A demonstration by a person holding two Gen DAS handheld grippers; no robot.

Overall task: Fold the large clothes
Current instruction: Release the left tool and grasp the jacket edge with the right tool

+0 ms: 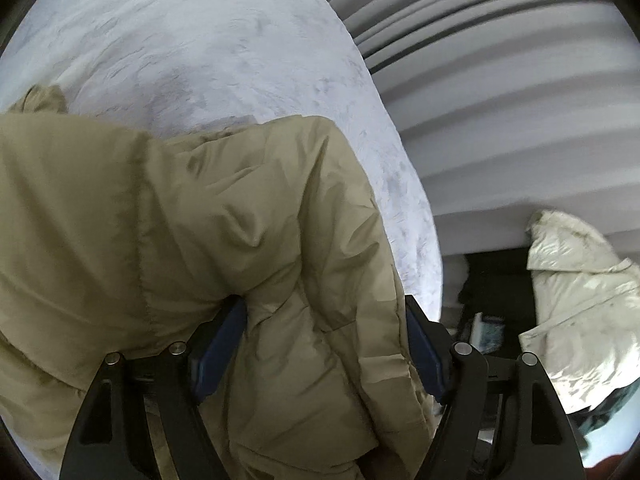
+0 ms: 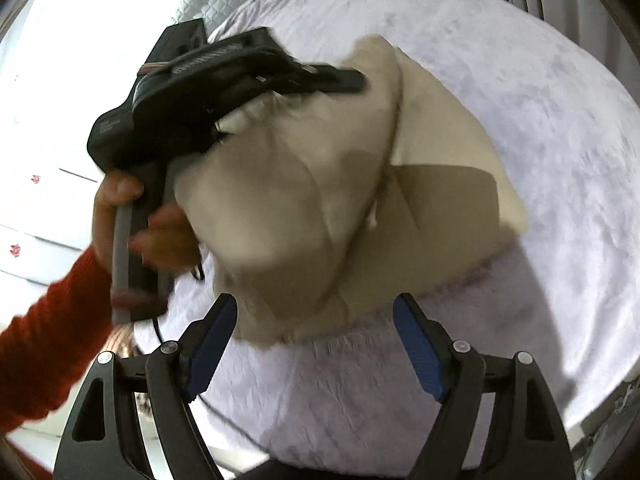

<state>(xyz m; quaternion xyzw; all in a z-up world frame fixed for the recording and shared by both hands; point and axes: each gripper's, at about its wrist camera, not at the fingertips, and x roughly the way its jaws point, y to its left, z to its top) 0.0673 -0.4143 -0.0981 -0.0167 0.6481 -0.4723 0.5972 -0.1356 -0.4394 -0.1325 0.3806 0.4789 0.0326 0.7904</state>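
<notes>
A tan padded jacket [image 1: 224, 240] is being lifted over a pale lilac bedspread [image 1: 208, 48], and the fold turns on one relation: the bulk of the coat is hanging between the two tools, with the left gripper [image 1: 324, 344] already in the cloth and the right gripper [image 2: 316, 344] trailing empty below it.

In the left wrist view, a thick roll of the jacket is running from 12 o'clock down to 6 o'clock straight through the jaws, which are standing wide but packed with fabric; whether the blue pads are truly pinching it is not clear. The garment's long axis is lying roughly from 9 o'clock toward 1 o'clock across that view.

In the right wrist view, the right jaws are spread wide and holding nothing, with the jacket's lower edge sitting just beyond the fingertips at 12 o'clock. The left gripper, held by a hand [image 2: 120, 216] in a red sleeve [image 2: 48, 340], is appearing at 10 o'clock, buried in the collar end, so the left hand is the nearer one to the work.

A shiny cream coat [image 1: 580, 300] is lying off the bed at 3 o'clock, beside pleated grey curtains [image 1: 500, 60].

White lettering on the left tool's black housing is too blurred to read; no brand can be made out.
</notes>
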